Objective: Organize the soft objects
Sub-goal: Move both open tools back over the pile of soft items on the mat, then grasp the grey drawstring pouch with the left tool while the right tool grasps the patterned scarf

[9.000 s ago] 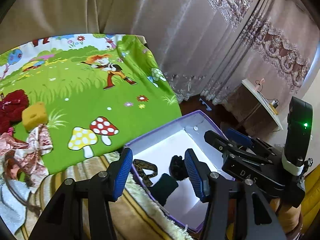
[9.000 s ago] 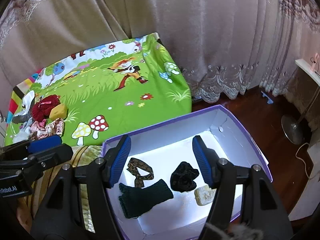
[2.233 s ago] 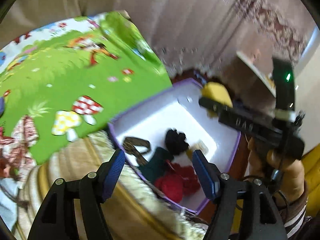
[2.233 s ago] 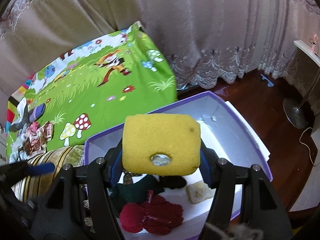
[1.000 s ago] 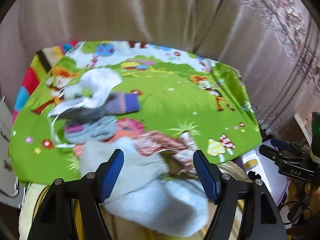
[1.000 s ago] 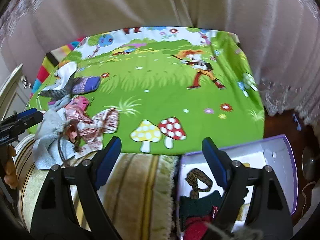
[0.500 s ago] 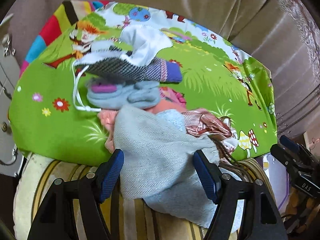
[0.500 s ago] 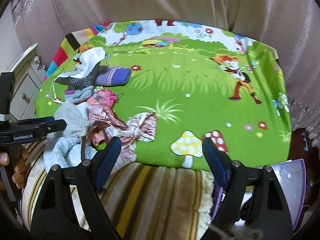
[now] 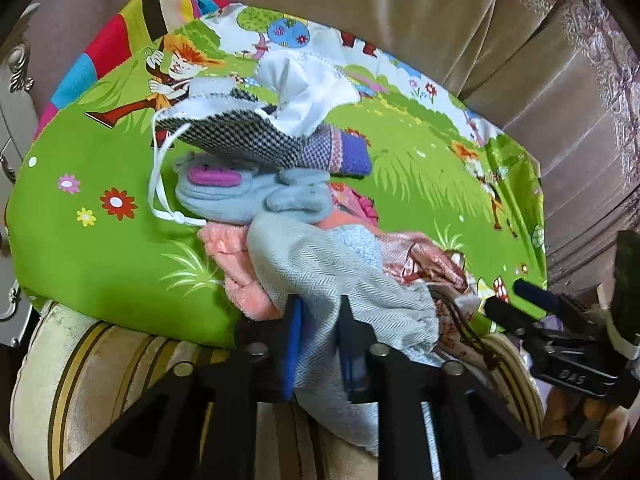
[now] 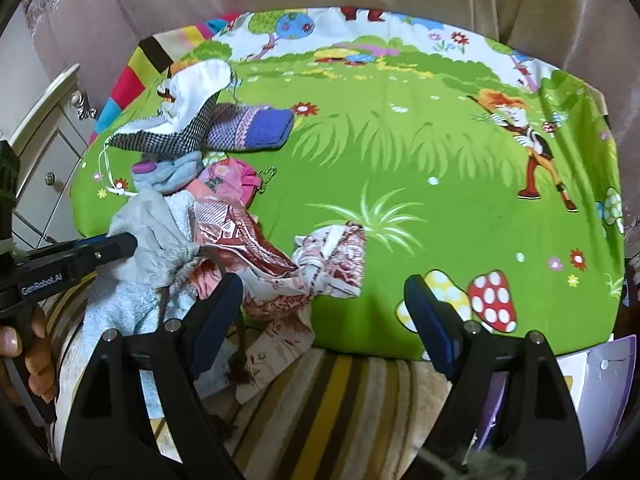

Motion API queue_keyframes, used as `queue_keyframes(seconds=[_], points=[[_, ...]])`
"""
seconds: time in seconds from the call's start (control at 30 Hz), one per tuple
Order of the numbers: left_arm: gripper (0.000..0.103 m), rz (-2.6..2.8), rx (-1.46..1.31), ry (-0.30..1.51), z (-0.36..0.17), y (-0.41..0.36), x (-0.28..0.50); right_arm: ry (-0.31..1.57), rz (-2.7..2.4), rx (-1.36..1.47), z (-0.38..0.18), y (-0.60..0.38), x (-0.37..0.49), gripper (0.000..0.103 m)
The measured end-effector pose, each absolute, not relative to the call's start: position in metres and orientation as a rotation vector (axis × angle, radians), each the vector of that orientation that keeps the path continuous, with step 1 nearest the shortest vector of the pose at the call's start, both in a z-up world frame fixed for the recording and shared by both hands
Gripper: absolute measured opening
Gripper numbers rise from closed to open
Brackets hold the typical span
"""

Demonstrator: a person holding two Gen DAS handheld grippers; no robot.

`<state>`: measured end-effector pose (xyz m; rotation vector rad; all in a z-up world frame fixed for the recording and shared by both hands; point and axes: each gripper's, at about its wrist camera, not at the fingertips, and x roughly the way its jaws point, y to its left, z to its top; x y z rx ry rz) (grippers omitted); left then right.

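Observation:
A pile of soft things lies on the green cartoon sheet. My left gripper is shut on the grey herringbone cloth at the pile's near edge; it also shows in the right wrist view. Behind it lie a pink fleece piece, a grey-blue plush, a checked and purple knit piece and a white cloth. A red-patterned silky scarf lies to the right. My right gripper is open and empty, just in front of the scarf.
The purple-rimmed white box shows at the lower right beside the striped cushion. A white drawer cabinet stands at the left. Curtains hang behind the sheet. The right half of the sheet holds no objects.
My left gripper has closed on the grey herringbone cloth, which it straddled open half a second ago. My right gripper has moved closer to the patterned scarf, still open.

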<state>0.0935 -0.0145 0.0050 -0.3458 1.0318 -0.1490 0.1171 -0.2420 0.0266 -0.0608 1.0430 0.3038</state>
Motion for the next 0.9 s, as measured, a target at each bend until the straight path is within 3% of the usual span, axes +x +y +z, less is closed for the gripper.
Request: queue_keyframes(seconds=[0.47,0.53,0.63,0.67,0.77,0.9], points=[[0.009,-0.134,-0.482,0.862,0.026,0.017,0.077,1.138,0.325,-0.045,0.001,-0.225,0.142,0.083],[0.009,-0.140,-0.486,0.855,0.026,0.017,0.076,1.150,0.330,-0.044,-0.002,-0.222,0.147,0.075],[0.009,-0.150,-0.492,0.840,0.029,0.019,0.074,1.177,0.343,-0.044,-0.009,-0.218,0.152,0.057],[0.009,-0.151,-0.494,0.837,0.030,0.019,0.074,1.186,0.351,-0.043,-0.011,-0.217,0.153,0.046],[0.009,-0.152,-0.500,0.826,0.033,0.019,0.072,1.190,0.362,-0.036,-0.013,-0.216,0.152,0.030],[0.008,-0.158,-0.502,0.811,0.039,0.018,0.068,1.133,0.361,-0.034,0.000,-0.219,0.144,0.029]])
